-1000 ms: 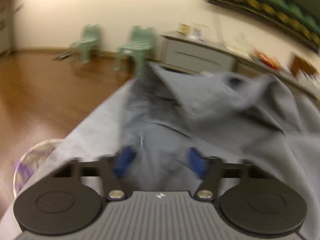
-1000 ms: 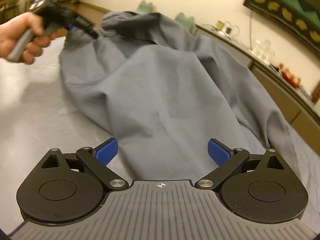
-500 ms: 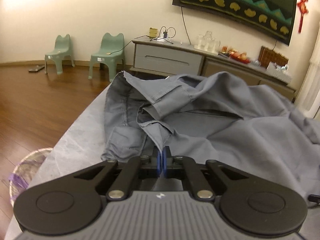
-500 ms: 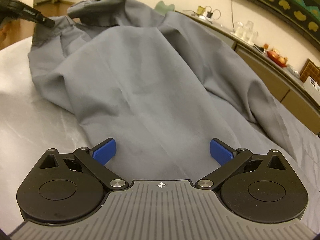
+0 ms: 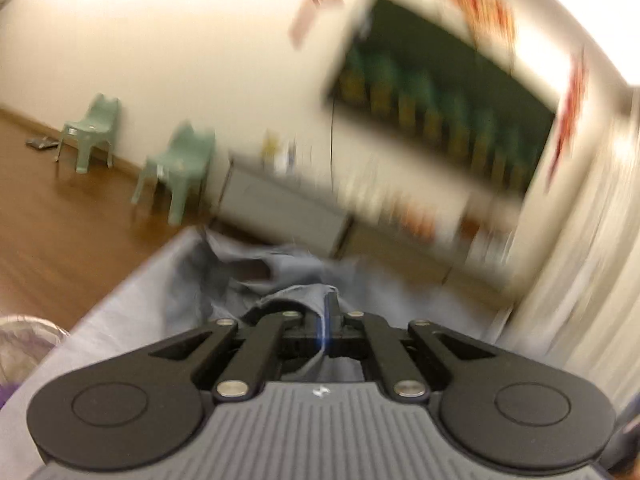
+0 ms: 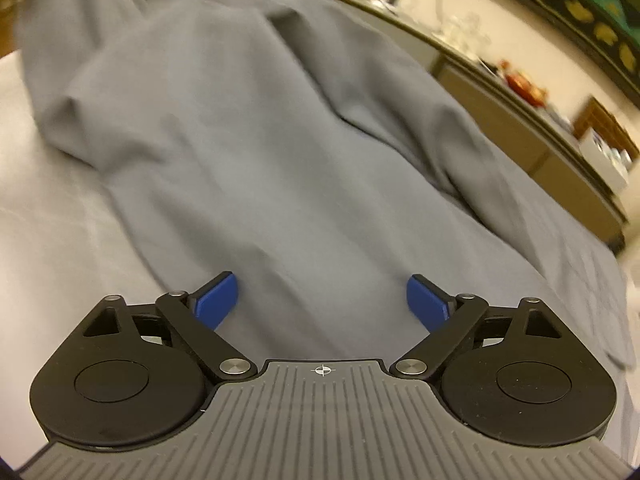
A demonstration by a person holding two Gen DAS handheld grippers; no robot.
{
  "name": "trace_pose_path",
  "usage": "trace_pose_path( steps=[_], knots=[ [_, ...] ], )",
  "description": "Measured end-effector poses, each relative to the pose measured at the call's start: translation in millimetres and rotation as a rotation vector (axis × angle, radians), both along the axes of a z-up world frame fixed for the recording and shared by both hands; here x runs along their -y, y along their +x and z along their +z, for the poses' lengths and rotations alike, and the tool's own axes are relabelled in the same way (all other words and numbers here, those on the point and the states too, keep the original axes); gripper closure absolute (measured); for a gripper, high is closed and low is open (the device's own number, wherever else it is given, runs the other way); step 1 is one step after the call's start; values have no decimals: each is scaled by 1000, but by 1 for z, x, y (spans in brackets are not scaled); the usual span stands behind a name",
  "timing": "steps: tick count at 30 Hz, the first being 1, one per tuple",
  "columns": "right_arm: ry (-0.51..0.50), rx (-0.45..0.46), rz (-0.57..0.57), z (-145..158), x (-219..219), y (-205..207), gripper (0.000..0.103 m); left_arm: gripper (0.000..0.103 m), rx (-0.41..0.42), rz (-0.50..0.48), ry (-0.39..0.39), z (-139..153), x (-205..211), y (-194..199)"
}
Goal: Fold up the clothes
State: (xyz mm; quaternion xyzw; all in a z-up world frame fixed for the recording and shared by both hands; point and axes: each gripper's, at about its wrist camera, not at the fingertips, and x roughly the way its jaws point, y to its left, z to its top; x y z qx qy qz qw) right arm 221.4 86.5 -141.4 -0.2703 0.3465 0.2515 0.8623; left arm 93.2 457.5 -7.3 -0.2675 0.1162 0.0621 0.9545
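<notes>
A grey garment [image 6: 280,140] lies spread over a pale grey table [image 6: 52,216]. In the left wrist view my left gripper [image 5: 329,312] is shut on a raised edge of the grey garment [image 5: 296,296], and the cloth hangs from the pinch while the view is blurred and tilted upward. In the right wrist view my right gripper [image 6: 322,300] stands open low over the near part of the garment, its blue pads [image 6: 218,300] wide apart with cloth below them.
Two green chairs [image 5: 180,172] stand on the wooden floor by the far wall. A long sideboard [image 6: 520,120] with cups and small items runs along the right. A basket [image 5: 24,344] sits on the floor left of the table [image 5: 120,312].
My left gripper went from open to shut on the garment's edge and has now lifted it, tilting upward. The right gripper stayed open and edged slightly forward over the cloth.
</notes>
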Motion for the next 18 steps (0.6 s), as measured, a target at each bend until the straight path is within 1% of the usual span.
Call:
trace_pose_path(
  steps=[1,2,3,5,7,9,11,12,13,14,15,17,18],
  knots=[
    [5,0,-14,0,8,1,12,102,44,28,-75,-3,-19,-23],
    [9,5,-12,2,9,-1,12,102,55,50,-127,-9,-32,-38],
    [14,9,-10,3,10,-3,11,102,39,68,-160,-18,-40,-47],
    [23,17,-5,7,12,-7,11,102,-19,81,-186,-31,-39,-54],
    [31,26,-1,10,14,-11,11,101,-77,92,-183,-39,-27,-57],
    [40,34,3,13,16,-15,12,101,-99,114,-186,-43,-16,-63],
    [49,43,7,16,18,-19,12,91,-76,150,-240,-46,-14,-74],
    [56,52,27,19,16,-24,12,89,-61,165,-269,-46,-14,-77],
    [69,70,80,24,7,-34,10,82,-55,179,-291,-47,-15,-79],
    [81,88,133,29,-2,-44,7,69,-64,190,-298,-48,-13,-78],
    [91,105,186,32,-11,-54,7,62,-83,194,-285,-48,-12,-73],
    [97,131,289,36,-34,-65,4,45,-126,203,-238,-47,-7,-63],
    [92,134,322,36,-45,-67,4,39,-148,207,-210,-45,-3,-59]
  ],
)
